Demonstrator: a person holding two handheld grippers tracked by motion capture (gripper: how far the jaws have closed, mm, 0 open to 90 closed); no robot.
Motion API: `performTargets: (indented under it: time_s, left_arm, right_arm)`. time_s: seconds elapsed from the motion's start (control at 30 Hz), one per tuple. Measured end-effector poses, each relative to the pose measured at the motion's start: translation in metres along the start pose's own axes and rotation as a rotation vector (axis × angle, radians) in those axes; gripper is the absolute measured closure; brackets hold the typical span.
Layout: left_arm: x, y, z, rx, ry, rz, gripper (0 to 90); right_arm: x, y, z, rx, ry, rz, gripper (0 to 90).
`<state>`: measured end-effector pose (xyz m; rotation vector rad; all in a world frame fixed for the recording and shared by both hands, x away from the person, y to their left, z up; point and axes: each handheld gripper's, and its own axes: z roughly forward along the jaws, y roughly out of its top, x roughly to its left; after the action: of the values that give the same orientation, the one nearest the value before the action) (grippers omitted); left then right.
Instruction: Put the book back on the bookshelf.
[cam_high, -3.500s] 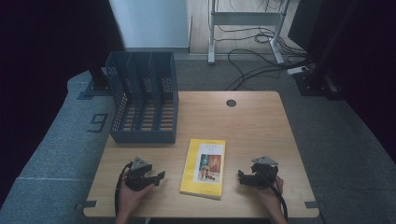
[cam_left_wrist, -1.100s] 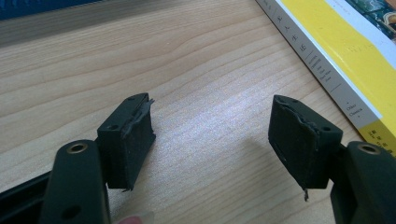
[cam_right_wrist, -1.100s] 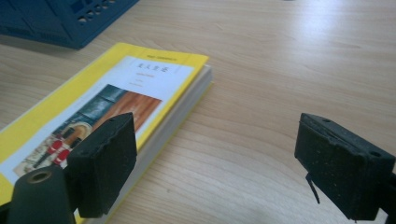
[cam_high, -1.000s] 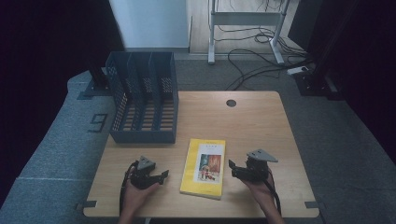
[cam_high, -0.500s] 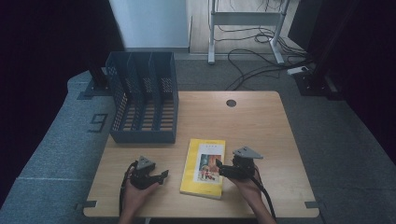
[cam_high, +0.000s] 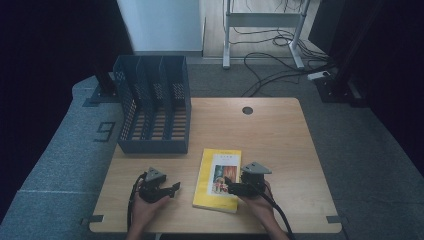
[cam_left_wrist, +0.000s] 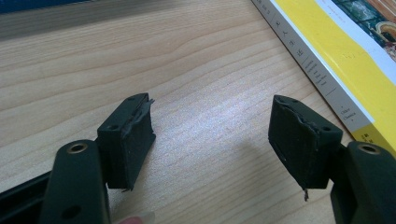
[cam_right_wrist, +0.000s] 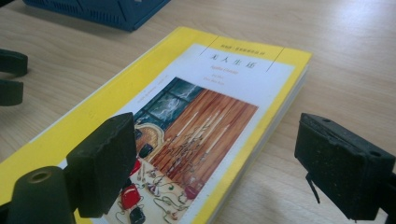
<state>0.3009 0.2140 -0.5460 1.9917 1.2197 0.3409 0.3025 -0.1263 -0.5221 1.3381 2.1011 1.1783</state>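
A yellow book (cam_high: 216, 172) with a picture on its cover lies flat near the table's front edge. My right gripper (cam_high: 230, 186) hovers open over the book's right side. In the right gripper view the book (cam_right_wrist: 201, 88) lies between and under the jaws: one jaw stands above the cover, the other past the book's long edge over bare wood, and neither pad touches it. My left gripper (cam_high: 174, 188) rests open on the table left of the book, pointing toward it. In the left gripper view its fingers (cam_left_wrist: 133, 135) stand wide over bare wood, with the book's spine (cam_left_wrist: 322, 70) at upper right.
A dark blue slotted file rack (cam_high: 155, 112) stands at the back left of the wooden table (cam_high: 280, 135). A small round cable hole (cam_high: 247, 110) sits near the far edge. The left gripper's jaws (cam_right_wrist: 10, 77) show at the left edge of the right gripper view.
The right gripper has moved left from beside the book to over its right side. The left gripper has stayed where it was.
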Motion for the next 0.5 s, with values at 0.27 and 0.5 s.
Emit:
performTargets:
  time_s: [0.27,0.5]
  left_arm:
    - [0.0,0.0,0.0,0.0,-0.001,0.0,30.2]
    - [-0.007,0.0,0.002,0.018,0.055,0.046,31.1]
  right_arm:
    - [0.004,-0.006,0.012,0.044,-0.014,-0.017,12.5]
    - [0.003,-0.013,0.021,0.09,-0.015,0.003,12.7]
